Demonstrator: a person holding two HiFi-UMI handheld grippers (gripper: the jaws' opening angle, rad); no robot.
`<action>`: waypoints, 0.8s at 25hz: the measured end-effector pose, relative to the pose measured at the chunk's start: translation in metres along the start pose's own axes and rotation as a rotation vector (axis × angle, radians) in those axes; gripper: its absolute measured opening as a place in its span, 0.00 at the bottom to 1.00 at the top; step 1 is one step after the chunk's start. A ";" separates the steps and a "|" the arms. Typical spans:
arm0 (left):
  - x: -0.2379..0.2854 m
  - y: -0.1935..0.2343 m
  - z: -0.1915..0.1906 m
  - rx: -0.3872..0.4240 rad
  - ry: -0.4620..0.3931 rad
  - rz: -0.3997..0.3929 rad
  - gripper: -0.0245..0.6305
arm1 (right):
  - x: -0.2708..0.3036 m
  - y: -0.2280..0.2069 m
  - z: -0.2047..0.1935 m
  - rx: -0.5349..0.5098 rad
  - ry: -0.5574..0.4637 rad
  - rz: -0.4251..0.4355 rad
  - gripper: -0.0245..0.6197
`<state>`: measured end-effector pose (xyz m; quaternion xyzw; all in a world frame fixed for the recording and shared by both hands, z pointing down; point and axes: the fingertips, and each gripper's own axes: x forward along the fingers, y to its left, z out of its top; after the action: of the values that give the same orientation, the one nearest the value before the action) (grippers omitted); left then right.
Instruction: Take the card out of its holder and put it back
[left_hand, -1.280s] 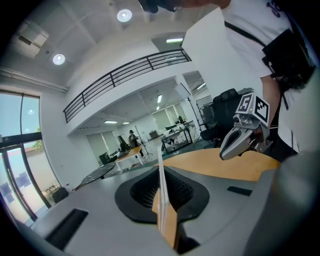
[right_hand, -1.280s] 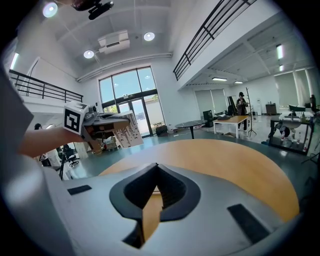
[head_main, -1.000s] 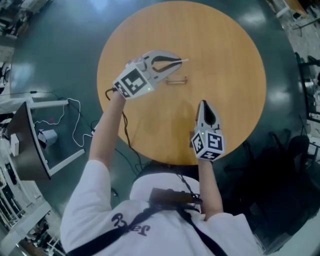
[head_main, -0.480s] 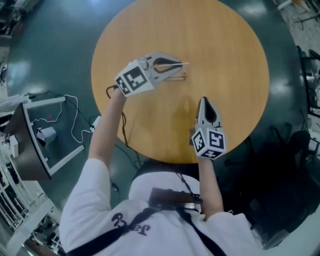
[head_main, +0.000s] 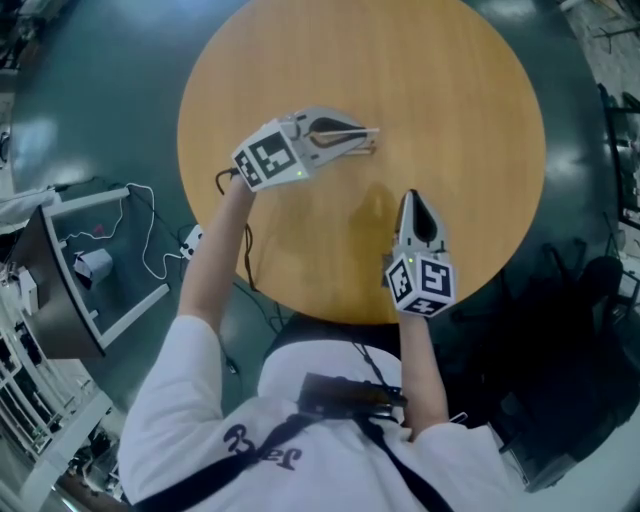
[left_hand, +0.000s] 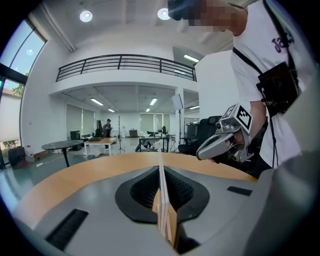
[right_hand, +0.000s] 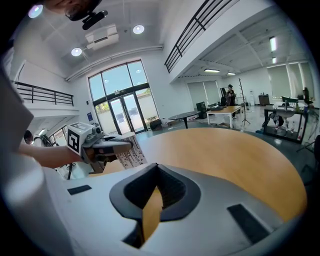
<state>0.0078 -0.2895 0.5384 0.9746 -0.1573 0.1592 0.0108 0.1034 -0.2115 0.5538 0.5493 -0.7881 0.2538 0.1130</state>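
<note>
My left gripper (head_main: 366, 133) hangs over the left middle of the round wooden table (head_main: 455, 90), shut on a thin white card (head_main: 372, 130). In the left gripper view the card (left_hand: 161, 175) stands edge-on between the closed jaws. The small wooden holder (head_main: 364, 151) lies on the table just under the card's tip, partly covered by the jaws. The right gripper view shows the card's (right_hand: 131, 150) printed face sticking out of the left gripper (right_hand: 102, 145). My right gripper (head_main: 411, 203) rests lower right, shut with nothing in it, apart from the holder.
A dark green floor surrounds the table. A stand with white cables (head_main: 110, 260) sits on the floor at the left. A black chair (head_main: 590, 290) stands at the right. Another round table (left_hand: 62, 146) and desks stand far off in the hall.
The left gripper with the card has come down and closer to the holder, so the gap between card and holder has shrunk. The right gripper has hardly moved.
</note>
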 end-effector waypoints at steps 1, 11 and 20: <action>0.001 0.000 -0.001 -0.003 -0.003 -0.001 0.08 | 0.001 0.000 0.000 0.001 0.000 0.000 0.07; 0.007 -0.003 0.003 -0.026 -0.028 -0.024 0.08 | 0.001 -0.005 -0.007 0.018 0.013 -0.011 0.07; 0.004 0.001 -0.003 -0.061 -0.027 -0.044 0.08 | 0.005 -0.001 -0.009 0.029 0.019 -0.013 0.07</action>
<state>0.0102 -0.2916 0.5419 0.9791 -0.1406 0.1407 0.0420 0.1013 -0.2107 0.5641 0.5535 -0.7796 0.2698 0.1140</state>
